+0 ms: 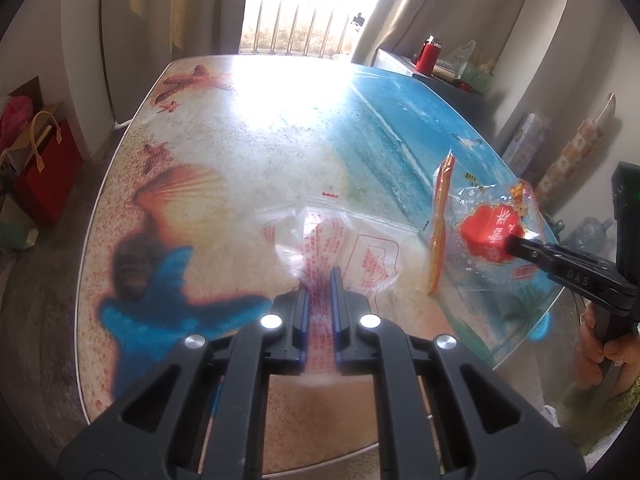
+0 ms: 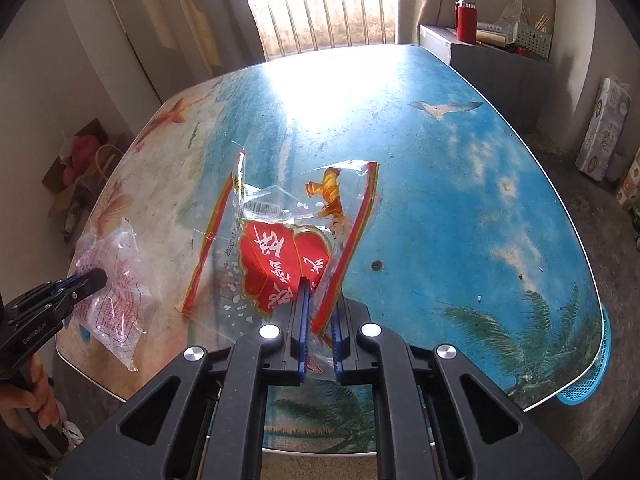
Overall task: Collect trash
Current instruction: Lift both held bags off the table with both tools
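Note:
My left gripper [image 1: 319, 278] is shut on a clear plastic bag with red print [image 1: 340, 240], held just above the beach-print table [image 1: 240, 168]. It also shows at the left of the right wrist view [image 2: 116, 288], with the left gripper [image 2: 96, 278] clamped on it. My right gripper [image 2: 320, 292] is shut on a clear snack bag with a red label and orange edges [image 2: 288, 256], lifted off the table [image 2: 440, 200]. In the left wrist view that bag [image 1: 484, 224] hangs at the right, pinched by the right gripper [image 1: 514, 246].
A blue plastic basket [image 2: 588, 380] sits below the table's right edge. A grey cabinet [image 2: 500, 68] with a red flask [image 2: 466, 20] stands at the back right. Red gift bags [image 1: 48, 168] sit on the floor at the left. Toilet-paper packs [image 2: 604, 128] lean on the right wall.

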The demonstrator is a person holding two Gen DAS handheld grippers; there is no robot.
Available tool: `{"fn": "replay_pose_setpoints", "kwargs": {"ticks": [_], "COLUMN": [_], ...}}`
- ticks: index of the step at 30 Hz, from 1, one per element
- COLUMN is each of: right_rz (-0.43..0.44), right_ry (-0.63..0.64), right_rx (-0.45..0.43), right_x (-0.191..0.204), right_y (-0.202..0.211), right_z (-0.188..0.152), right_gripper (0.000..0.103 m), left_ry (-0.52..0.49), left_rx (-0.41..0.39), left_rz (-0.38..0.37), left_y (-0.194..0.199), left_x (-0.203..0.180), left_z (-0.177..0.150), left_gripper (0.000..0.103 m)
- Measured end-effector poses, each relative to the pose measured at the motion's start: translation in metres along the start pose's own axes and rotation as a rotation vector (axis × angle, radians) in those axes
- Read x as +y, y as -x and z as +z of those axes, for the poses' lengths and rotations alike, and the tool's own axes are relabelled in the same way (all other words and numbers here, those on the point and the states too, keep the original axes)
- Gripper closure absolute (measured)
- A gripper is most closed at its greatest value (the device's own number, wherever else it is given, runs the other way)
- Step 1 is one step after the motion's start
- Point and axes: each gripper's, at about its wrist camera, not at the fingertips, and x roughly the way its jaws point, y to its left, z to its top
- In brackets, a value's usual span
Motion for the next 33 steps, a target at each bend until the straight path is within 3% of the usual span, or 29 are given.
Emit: {"fn": "replay_pose_setpoints", "kwargs": {"ticks": [19, 33], "right_rz": [0.068, 0.104], "right_ry": [-0.129, -0.15], "right_rx": [-0.093, -0.091], "right_x": [-0.037, -0.044], "right_y": [0.045, 0.048], "right_z": [0.007, 0.006], "right_gripper": [0.096, 0.096], "left_ry": [-0.092, -0.11], "left_rx": [-0.059, -0.079], "left_rz": [-0.021, 0.004], "left_y": [0.015, 0.019], "left_x": [-0.036, -0.045], "left_z": [0.02, 0.029], "left_gripper": [0.099, 0.099]}}
